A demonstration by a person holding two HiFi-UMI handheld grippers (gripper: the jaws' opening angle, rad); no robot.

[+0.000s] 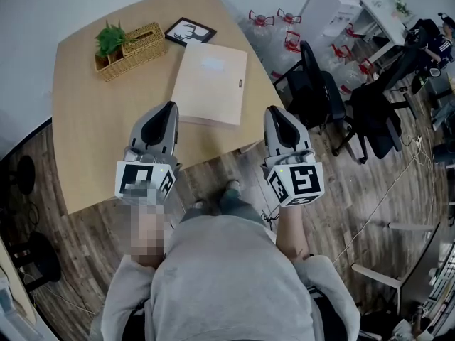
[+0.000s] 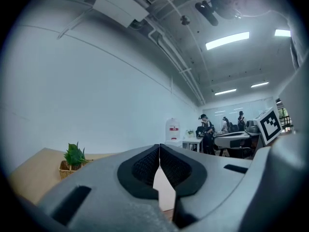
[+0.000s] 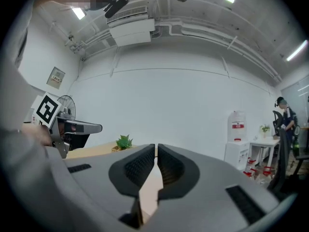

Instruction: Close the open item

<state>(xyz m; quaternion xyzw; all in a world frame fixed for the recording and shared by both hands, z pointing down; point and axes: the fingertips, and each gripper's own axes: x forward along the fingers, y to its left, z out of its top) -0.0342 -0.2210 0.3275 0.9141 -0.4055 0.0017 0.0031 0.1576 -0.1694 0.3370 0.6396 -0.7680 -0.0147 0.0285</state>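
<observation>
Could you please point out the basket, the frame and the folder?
basket (image 1: 138, 54): head view, its woven side.
frame (image 1: 190, 31): head view, middle of the picture.
folder (image 1: 211, 84): head view, middle of the cover.

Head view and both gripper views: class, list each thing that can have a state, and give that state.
Left gripper: shut, empty.
Right gripper: shut, empty.
Flat beige box: closed, lying flat on the table.
Picture frame: lying face up on the table.
Potted plant: upright in the wicker basket.

No writing can be read; the red label (image 3: 236, 125) on the water dispenser (image 3: 236, 141) is probably print, too small.
</observation>
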